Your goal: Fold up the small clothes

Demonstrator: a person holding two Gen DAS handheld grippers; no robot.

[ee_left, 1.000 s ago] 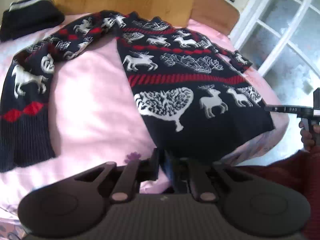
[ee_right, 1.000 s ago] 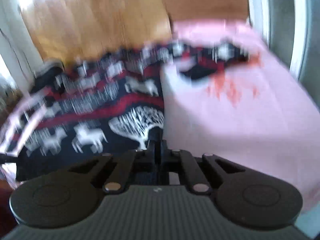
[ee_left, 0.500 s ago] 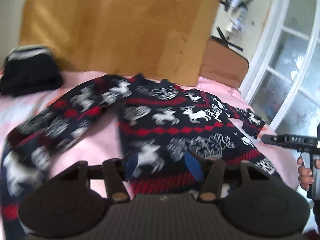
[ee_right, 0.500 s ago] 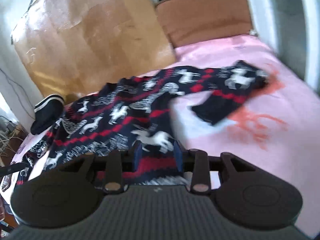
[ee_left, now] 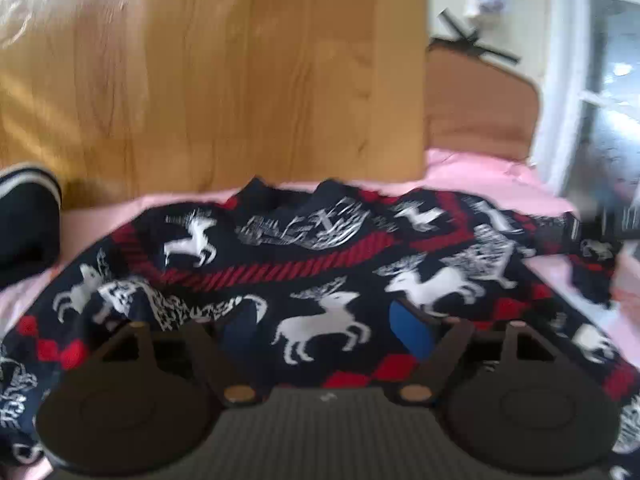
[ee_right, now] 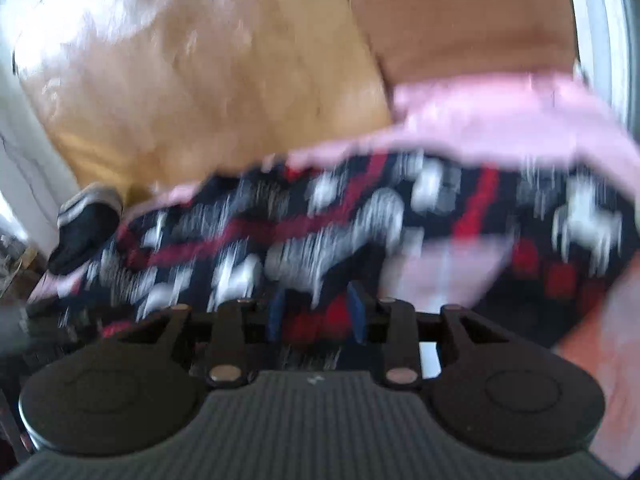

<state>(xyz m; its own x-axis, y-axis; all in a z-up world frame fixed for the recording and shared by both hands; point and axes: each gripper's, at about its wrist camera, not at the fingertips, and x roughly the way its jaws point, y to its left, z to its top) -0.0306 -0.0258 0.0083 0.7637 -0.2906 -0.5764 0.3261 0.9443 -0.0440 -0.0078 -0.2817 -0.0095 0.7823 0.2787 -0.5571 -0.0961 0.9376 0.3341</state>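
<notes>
While both grippers, left [ee_left: 328, 324] and right [ee_right: 316, 312], gape, the navy reindeer sweater [ee_left: 320, 264] lies rumpled on pink bedding [ee_left: 480, 172].

We see our left gripper [ee_left: 328, 330] as a matte black body with a finely ribbed centre panel, a round disc on each side, and two angled arms pinned with brass-coloured screws. Its fingers [ee_left: 412, 330] carry blue pads. Our right gripper [ee_right: 316, 312] has the same build: ribbed dark grey panel, twin black discs, silver-headed screws on the arms and narrow blue pads [ee_right: 356, 312], with a small pale mark near the panel's far edge.
</notes>
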